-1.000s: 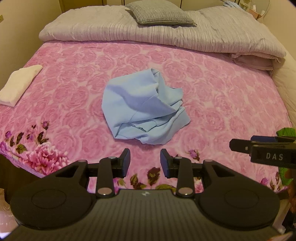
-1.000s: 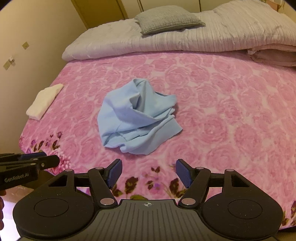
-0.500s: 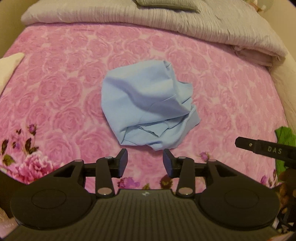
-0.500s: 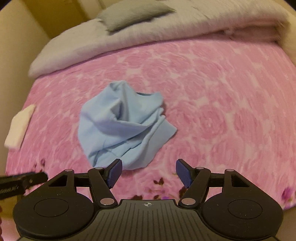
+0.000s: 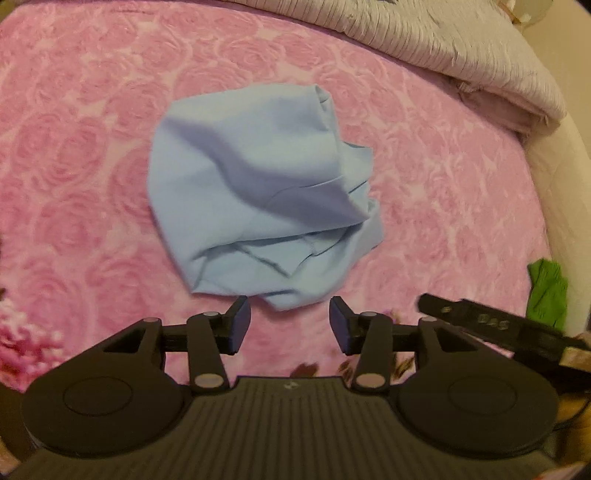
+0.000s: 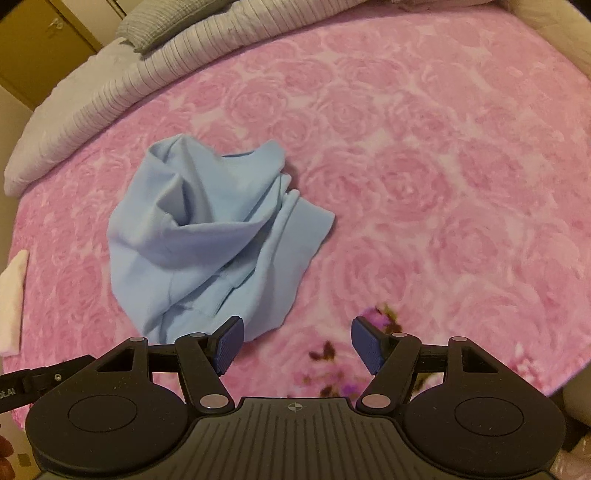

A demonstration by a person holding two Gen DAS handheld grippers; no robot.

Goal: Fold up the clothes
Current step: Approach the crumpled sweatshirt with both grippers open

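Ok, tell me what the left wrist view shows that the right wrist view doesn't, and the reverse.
Only the left wrist view shows the green cloth at the bed's right edge and the folded pinkish bedding under the grey quilt. Only the right wrist view shows the folded white cloth at the left edge, the grey pillow and the wooden door. Both show the crumpled light blue garment lying on the pink rose blanket, the grey quilt, and an open left gripper and right gripper just short of the garment.

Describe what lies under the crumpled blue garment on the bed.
The blue garment rests on the pink rose-patterned blanket. Anything beneath its folds is covered and cannot be seen.
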